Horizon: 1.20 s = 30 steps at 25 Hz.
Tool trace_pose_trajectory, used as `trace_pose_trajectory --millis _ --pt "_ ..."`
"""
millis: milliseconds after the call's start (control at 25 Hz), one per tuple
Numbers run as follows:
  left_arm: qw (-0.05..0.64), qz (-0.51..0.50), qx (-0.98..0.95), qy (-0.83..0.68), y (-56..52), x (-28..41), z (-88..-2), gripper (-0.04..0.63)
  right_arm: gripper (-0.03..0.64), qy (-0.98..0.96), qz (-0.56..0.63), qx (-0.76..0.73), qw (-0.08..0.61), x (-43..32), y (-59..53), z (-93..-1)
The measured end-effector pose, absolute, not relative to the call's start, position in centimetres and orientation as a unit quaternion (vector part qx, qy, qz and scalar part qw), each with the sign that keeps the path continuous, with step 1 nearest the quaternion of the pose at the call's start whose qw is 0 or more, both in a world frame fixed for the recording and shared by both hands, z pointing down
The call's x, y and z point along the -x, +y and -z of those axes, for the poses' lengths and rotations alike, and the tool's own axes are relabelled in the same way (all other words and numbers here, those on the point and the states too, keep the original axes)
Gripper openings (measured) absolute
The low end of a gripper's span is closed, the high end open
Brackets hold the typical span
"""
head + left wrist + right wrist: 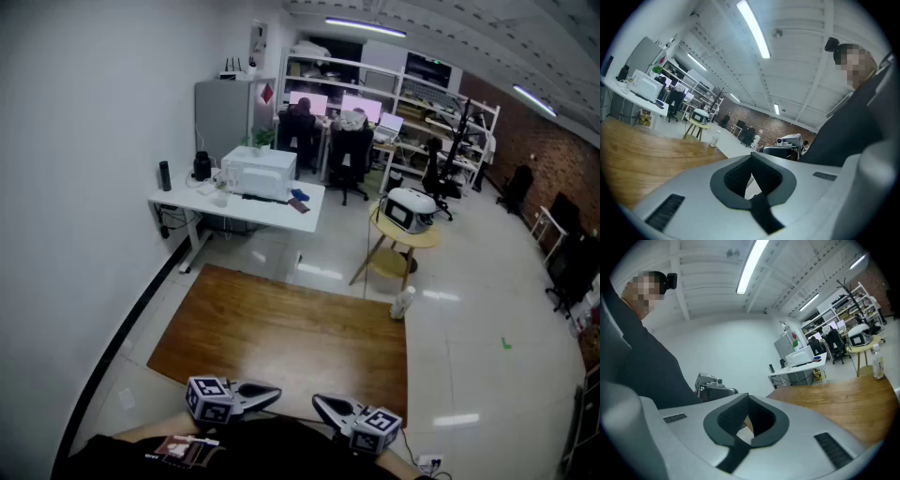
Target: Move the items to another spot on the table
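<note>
Both held low at the bottom of the frame: left gripper [272, 395] and right gripper [321, 404], each closed on nothing, tips nearly facing. The wooden surface [281, 328] in the middle looks bare, and I can't spot any items. My worry: swing out carelessly and the tips clip each other.

- White desk [269, 212] far left, a white box [258, 172] on it.
- Round stand [424, 240] far right, carrying a white device [410, 208].
- Bottle [403, 301] on the floor by the tabletop's [281, 337] far right corner.
</note>
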State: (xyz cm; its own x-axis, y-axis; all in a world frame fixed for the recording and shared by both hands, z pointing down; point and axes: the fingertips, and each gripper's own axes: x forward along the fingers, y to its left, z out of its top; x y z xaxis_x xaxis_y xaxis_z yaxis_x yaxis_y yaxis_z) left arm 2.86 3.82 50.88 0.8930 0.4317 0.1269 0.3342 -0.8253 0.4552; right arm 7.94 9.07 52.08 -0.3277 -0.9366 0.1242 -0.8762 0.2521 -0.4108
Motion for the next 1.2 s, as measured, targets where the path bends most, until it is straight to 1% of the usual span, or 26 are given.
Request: trace_pose_trajectory --millis 200,320,520,640,720,920,1200 --pt "0.226 -0.113 -0.945 0.209 5.6 -4.4 -51.1 0.003 0.0 0.78 0.217 0.586 0.051 -9.8 10.5 -51.4" --pt "0.234 -0.117 -0.943 0.207 6.0 -6.0 -51.9 0.003 0.0 0.77 0.231 0.591 0.072 -12.1 11.1 -52.0" --pt "0.248 -0.111 -0.941 0.202 1.6 -7.6 -52.8 0.003 0.0 0.751 0.237 0.612 0.074 -14.8 7.8 -53.3" --pt "0.263 -0.11 -0.935 0.213 -1.2 -9.4 -53.1 0.003 0.0 0.727 0.24 0.642 0.051 -17.5 5.2 -54.1" --pt "0.259 -0.119 -0.931 0.228 -2.8 -10.9 -53.6 0.003 0.018 0.712 0.239 0.659 0.038 -19.4 4.0 -54.5" --pt "0.238 -0.146 -0.924 0.262 -6.0 -17.5 -55.4 0.003 0.023 0.661 0.218 0.718 0.011 -26.5 2.0 -54.7" --pt "0.2 -0.166 -0.927 0.271 -3.5 -29.2 -56.1 0.003 0.023 0.614 0.202 0.763 0.015 -40.0 5.2 -55.9"
